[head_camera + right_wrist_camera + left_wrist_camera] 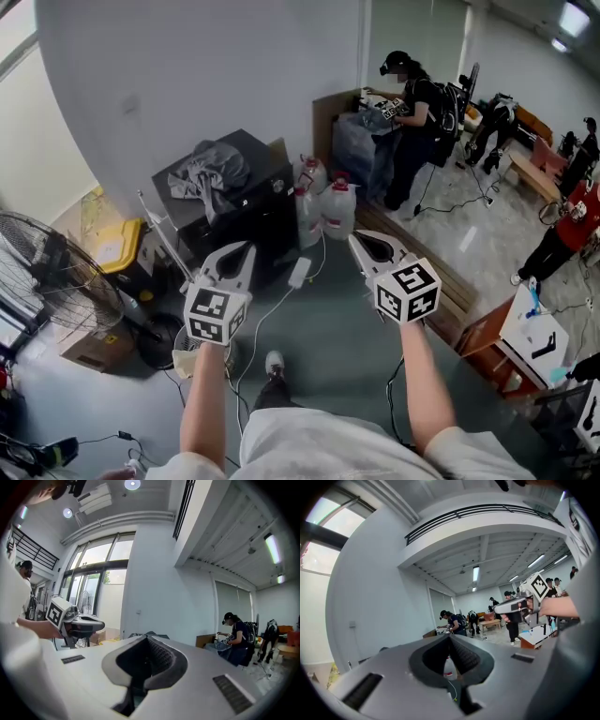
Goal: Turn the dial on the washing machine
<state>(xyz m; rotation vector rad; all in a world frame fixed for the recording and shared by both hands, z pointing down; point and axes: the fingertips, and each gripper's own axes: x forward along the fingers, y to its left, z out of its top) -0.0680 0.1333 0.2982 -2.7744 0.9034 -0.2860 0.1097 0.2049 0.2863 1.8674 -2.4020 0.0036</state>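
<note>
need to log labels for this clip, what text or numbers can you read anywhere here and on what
No text here is readable.
Cubes on left gripper and right gripper: square marker patterns only, no letters.
Water jugs: any print too small to read.
White box: black mark, too blurred.

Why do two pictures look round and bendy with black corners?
Left gripper view: the wide lens curves the balcony rail and blackens the corners; the window glares white. Right gripper view: same rounding, and the ceiling lamp glares. Head view: milder bending, even light, fairly sharp.
</note>
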